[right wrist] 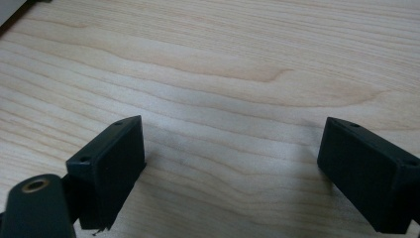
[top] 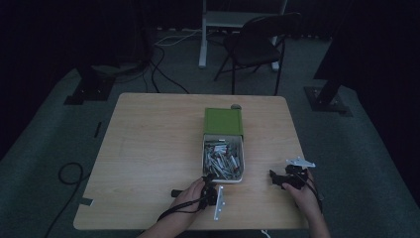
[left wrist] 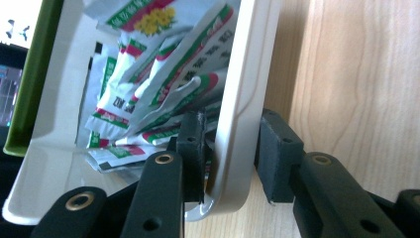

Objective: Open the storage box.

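Pale wood forms the table seen from the high view. A white tray, filled with small packets, stands near the table's middle and slides out of a green sleeve on its far side. A small grey object, too small to identify, lies just behind the sleeve. The left gripper sits at the tray's near left corner, held by the person's left hand. The right gripper rests well to the right of the tray, over bare table, held by the right hand. A dark folding chair stands on the floor beyond the table.

Left gripper view: the left gripper straddles the tray's white rim. One pad sits inside the tray, against the inner face of the wall; the other pad stands outside the wall with a narrow gap showing. The jaws are nearly closed around the rim, but the grip is not firm on both faces. Packets with red, green and white print lie stacked inside the tray, just beyond the inner pad. The green sleeve borders the tray's far end.

Right gripper view: the right gripper hovers over bare wood grain, away from the tray. Its jaws stand wide apart with nothing between them.
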Available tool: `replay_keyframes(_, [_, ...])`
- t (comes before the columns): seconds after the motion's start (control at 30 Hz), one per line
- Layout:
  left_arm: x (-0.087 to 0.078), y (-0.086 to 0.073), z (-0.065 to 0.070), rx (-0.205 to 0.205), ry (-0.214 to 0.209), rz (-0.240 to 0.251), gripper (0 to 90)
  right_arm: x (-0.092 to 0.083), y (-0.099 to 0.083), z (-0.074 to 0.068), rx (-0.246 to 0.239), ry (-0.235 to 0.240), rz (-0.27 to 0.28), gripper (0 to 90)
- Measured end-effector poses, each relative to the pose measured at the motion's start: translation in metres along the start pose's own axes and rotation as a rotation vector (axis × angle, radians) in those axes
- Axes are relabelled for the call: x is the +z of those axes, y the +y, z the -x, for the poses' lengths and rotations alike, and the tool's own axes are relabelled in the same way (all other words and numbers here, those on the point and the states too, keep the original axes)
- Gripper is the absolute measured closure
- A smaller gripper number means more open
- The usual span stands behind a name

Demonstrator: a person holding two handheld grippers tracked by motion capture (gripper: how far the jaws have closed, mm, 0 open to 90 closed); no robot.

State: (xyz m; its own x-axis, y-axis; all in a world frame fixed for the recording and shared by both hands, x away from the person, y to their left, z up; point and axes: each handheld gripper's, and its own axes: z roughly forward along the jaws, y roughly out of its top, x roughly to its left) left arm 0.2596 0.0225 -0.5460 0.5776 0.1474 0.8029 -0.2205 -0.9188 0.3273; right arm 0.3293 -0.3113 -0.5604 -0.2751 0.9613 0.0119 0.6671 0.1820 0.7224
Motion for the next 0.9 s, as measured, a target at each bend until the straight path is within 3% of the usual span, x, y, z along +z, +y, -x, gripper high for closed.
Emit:
replay_keyframes(0.13, [-0.003, -0.001, -0.002, -0.039, -0.029, 0.031, 66.6, 0.0, 0.0, 0.0, 0.0, 0.0, 0.0, 10.6])
replay_keyframes(0.23, [-0.008, -0.002, -0.006, -0.124, -0.071, 0.081, 66.2, 0.0, 0.0, 0.0, 0.0, 0.0, 0.0, 10.7])
replay_keyframes(0.33, [-0.012, -0.003, -0.013, -0.174, -0.089, 0.104, 65.8, 0.0, 0.0, 0.0, 0.0, 0.0, 0.0, 10.7])
replay_keyframes(0.47, [-0.018, -0.005, -0.021, -0.242, -0.105, 0.129, 65.0, 0.0, 0.0, 0.0, 0.0, 0.0, 0.0, 10.6])
replay_keyframes(0.6, [-0.027, -0.007, -0.033, -0.354, -0.13, 0.183, 65.1, 0.0, 0.0, 0.0, 0.0, 0.0, 0.0, 10.6])
replay_keyframes(0.63, [-0.027, -0.007, -0.033, -0.354, -0.13, 0.183, 65.1, 0.0, 0.0, 0.0, 0.0, 0.0, 0.0, 10.6])
replay_keyframes(0.7, [-0.034, -0.009, -0.045, -0.431, -0.139, 0.225, 65.1, 0.0, 0.0, 0.0, 0.0, 0.0, 0.0, 10.7])
replay_keyframes(0.9, [-0.045, -0.017, -0.064, -0.536, -0.145, 0.283, 65.2, 0.0, 0.0, 0.0, 0.0, 0.0, 0.0, 10.6])
